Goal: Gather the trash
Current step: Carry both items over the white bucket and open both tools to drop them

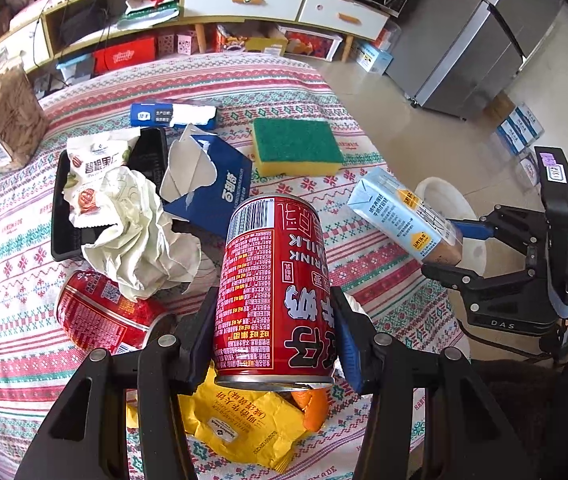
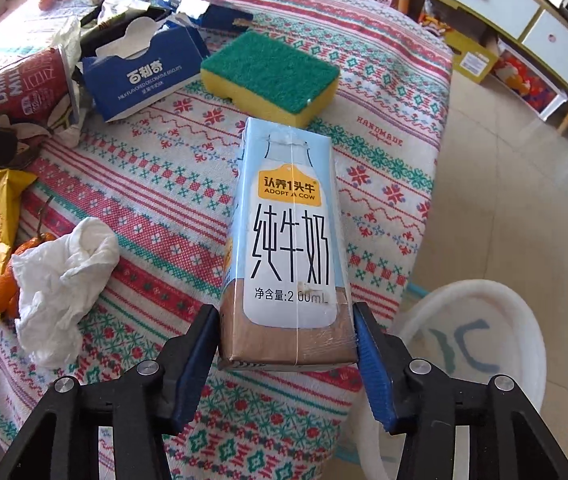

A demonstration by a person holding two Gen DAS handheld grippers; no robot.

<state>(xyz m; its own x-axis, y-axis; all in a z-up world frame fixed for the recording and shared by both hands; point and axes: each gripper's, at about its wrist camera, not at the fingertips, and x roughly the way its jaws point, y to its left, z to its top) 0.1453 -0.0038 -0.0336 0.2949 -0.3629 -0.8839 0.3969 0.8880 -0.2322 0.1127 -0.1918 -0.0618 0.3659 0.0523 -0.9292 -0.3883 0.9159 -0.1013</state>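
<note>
Left gripper (image 1: 274, 344) was clamped on a red can (image 1: 274, 280), both pads flat against its sides, can lifted off the table (image 1: 12, 344) with its long axis running straight out along the fingers.

Left to right on the table, seen from the left wrist: second red can (image 1: 100, 312) on its side, crumpled paper (image 1: 140, 236) spilling off a black tray (image 1: 60, 240) with a snack bag (image 1: 92, 168) on it, torn blue box (image 1: 212, 176), yellow wrapper (image 1: 240, 428) and orange peel (image 1: 316, 404) under the held can, sponge (image 1: 296, 144) farther back. White tissue (image 2: 60, 280) showed beside the peel in the right view.

Right gripper (image 2: 286, 344) gripped a milk carton (image 2: 290, 240) at its brown bottom end, fingers closed on both narrow sides, carton axis pointing forward, held above the table edge.

Key relation: white bin (image 2: 484, 340) sat on the floor off the table's right edge, just right of and below the carton. Right hand was clearly nearer, so I'd judge the carton goes first: swing right, clear the edge, tip its long axis down into the opening. Left can had to cross the table width to reach the same bin, and the right gripper sat in that path. Risk: the two tools colliding over the bin if both moved together.
</note>
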